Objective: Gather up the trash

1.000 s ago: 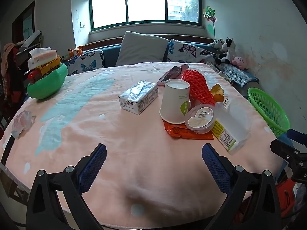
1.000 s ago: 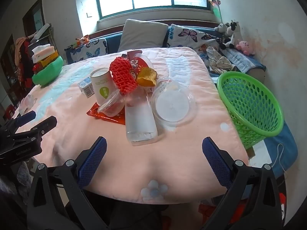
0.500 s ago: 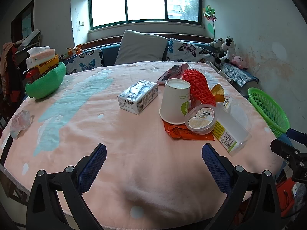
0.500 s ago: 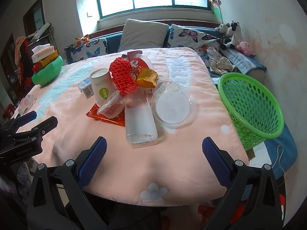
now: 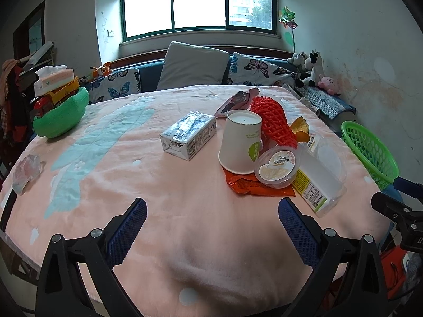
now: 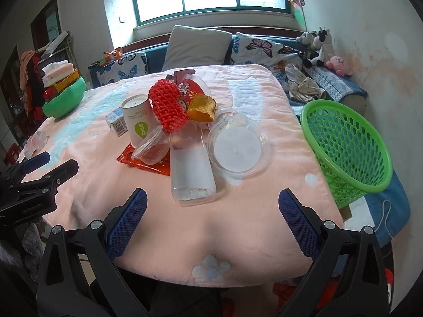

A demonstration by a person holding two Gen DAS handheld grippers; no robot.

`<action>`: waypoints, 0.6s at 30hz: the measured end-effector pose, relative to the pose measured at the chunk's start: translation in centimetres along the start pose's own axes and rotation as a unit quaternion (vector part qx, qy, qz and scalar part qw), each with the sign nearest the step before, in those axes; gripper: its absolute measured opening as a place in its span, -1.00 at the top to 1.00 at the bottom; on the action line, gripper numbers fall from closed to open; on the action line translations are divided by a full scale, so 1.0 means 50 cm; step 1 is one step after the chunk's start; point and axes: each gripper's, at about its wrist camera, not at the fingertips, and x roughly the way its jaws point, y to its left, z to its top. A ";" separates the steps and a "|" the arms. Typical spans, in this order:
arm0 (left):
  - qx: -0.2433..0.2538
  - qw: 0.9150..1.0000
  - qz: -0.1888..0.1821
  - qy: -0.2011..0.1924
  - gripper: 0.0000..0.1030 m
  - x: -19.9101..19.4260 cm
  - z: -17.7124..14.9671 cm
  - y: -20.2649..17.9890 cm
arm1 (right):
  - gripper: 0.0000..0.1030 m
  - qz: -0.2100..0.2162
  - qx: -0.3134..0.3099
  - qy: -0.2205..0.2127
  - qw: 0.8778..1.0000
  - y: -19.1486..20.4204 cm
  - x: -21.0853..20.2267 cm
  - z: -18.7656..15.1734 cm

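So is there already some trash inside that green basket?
No, the green basket beside the table looks empty in the right wrist view, and the trash lies on the pink blanket.

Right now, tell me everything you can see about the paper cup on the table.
The paper cup is white with a green leaf-shaped logo low on its side. It stands upside down, base up, wide mouth on the pink tablecloth, its near edge over an orange wrapper. A red foam net leans at its right, and a small clear tub sits against its front. Neither gripper touches it.
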 end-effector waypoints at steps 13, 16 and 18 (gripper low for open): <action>-0.001 1.000 -0.001 0.002 -0.88 0.007 0.014 -0.001 | -0.91 -0.001 -0.001 0.001 1.000 -0.006 0.010 0.006; -0.001 1.000 -0.002 0.003 -0.88 0.008 0.016 0.000 | -0.91 -0.002 -0.001 0.001 1.000 -0.006 0.014 0.009; -0.001 1.000 -0.001 0.003 -0.88 0.008 0.016 0.000 | -0.91 -0.002 -0.002 0.001 1.000 -0.007 0.015 0.010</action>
